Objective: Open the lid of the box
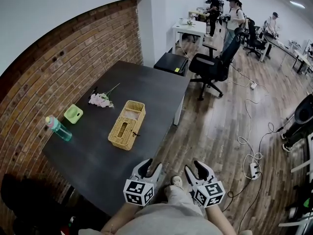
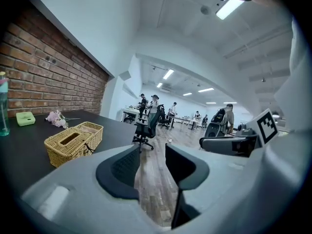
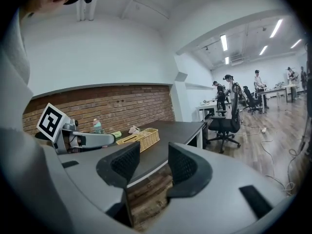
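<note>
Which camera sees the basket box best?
The head view: it looks down on the whole wicker box, lid included. The left gripper view shows it side-on; the right gripper view, small and distant.

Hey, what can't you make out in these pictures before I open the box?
Clasp on the wicker box: too small in every view to tell if fastened.
Under its slotted lid: hidden by the lid, every view.
Bottle: cut off by the left edge, left gripper view.

- Head view looks steeply down from above the person; the table point(image 1: 146, 102) lies left of centre.
- Left gripper view looks level along the room, wicker box point(image 2: 73, 143) at lower left.
- Right gripper view, also level, shares that box point(image 3: 140, 138), smaller, left of centre.
</note>
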{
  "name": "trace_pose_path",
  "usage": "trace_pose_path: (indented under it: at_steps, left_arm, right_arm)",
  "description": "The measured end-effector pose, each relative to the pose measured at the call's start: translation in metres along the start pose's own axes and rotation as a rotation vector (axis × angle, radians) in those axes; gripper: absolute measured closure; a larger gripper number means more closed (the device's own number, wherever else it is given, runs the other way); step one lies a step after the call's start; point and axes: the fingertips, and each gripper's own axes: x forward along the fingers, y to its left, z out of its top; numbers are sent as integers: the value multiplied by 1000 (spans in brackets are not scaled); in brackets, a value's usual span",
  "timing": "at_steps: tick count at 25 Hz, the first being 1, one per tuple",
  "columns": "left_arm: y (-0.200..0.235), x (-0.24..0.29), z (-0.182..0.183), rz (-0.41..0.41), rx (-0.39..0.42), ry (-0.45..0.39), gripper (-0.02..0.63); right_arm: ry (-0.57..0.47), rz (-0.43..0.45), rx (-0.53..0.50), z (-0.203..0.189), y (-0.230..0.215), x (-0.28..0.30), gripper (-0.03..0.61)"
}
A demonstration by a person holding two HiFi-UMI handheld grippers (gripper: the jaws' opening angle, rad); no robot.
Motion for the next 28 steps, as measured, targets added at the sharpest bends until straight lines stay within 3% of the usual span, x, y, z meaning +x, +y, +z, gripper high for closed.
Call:
trace_pose_path:
  at_steps: [6,15,21,28]
  left_arm:
    - [33,20,10,101,-16,-13,453]
    - [92,51,38,331,-59,-80,453]
    - [135,44,55,521,-114,-121,453]
    - [162,24,43,723,-181,-140,453]
  right_arm:
    - [5,105,-42,16,-3,52,399]
    - [22,330,-156,54,-7,145,399]
    - [43,520,-221,80,17,209,399]
    - [63,718,-295,82,52,250,399]
